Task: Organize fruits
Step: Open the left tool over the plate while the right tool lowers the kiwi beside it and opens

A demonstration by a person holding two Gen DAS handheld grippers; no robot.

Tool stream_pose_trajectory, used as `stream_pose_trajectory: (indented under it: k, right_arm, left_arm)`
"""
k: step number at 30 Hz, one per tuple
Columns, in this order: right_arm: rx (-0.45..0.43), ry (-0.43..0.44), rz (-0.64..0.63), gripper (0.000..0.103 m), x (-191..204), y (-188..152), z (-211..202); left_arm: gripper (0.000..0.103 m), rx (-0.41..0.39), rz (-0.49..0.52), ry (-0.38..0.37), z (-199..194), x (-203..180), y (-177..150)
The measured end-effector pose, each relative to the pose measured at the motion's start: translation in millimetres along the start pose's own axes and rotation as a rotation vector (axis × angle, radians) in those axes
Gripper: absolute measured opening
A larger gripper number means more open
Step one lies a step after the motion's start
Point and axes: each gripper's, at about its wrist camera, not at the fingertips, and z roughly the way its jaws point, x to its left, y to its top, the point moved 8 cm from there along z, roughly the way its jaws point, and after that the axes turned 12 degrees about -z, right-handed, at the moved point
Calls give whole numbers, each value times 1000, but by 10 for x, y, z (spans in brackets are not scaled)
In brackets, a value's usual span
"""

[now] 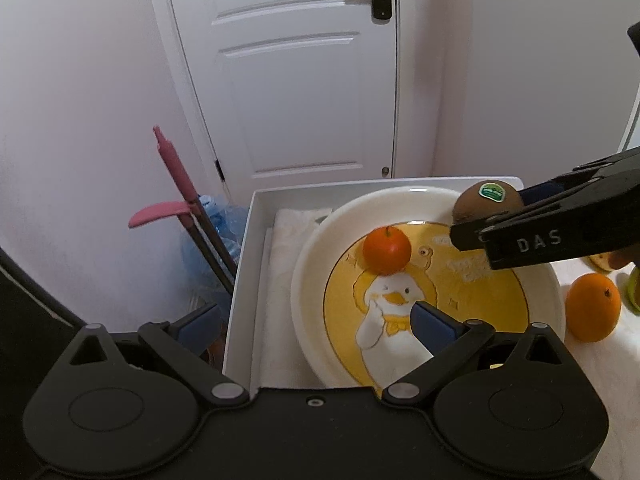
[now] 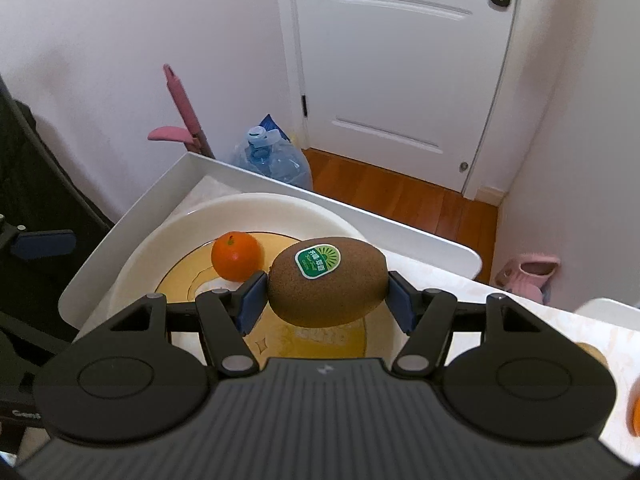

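In the left wrist view my left gripper (image 1: 316,322) stands wide open with nothing between its blue pads, low over the near side of a white plate (image 1: 304,280) with a yellow duck picture. A small mandarin (image 1: 387,250) lies on that plate. My right gripper (image 2: 326,300) is shut on a brown kiwi (image 2: 326,280) with a green sticker and holds it above the plate (image 2: 160,240), just right of the mandarin (image 2: 236,256). From the left wrist view the kiwi (image 1: 486,202) hangs over the plate's far right rim between the right gripper's fingers (image 1: 540,236).
The plate sits in a shallow white tray (image 1: 244,264) on a table. A larger orange (image 1: 593,306) lies on the table right of the plate, with more fruit at the right edge. Beyond the table stand a white door (image 1: 304,80), a pink-handled broom (image 1: 176,168) and a blue water bottle (image 2: 276,160).
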Motion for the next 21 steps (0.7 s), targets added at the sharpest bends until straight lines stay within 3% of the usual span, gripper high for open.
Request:
stream_pose_trajectory:
  k: [9, 11, 12, 13, 21]
  right_arm:
    - [-28, -11, -21, 81, 97, -49, 86]
    - [-54, -35, -27, 88, 96, -23, 51]
    - [-67, -49, -28, 100, 90, -4, 21]
    - [-86, -67, -23, 103, 76, 18, -25]
    - [-98, -83, 28, 103, -1, 53, -213]
  left_arm:
    - [102, -3, 24, -32, -13, -16, -79]
    - [102, 4, 26, -44, -14, -24, -88]
    - [102, 7, 27, -48, -22, -27, -90]
    - [102, 11, 27, -54, -26, -28, -89]
    - [102, 29, 14, -66, -82, -9, -83]
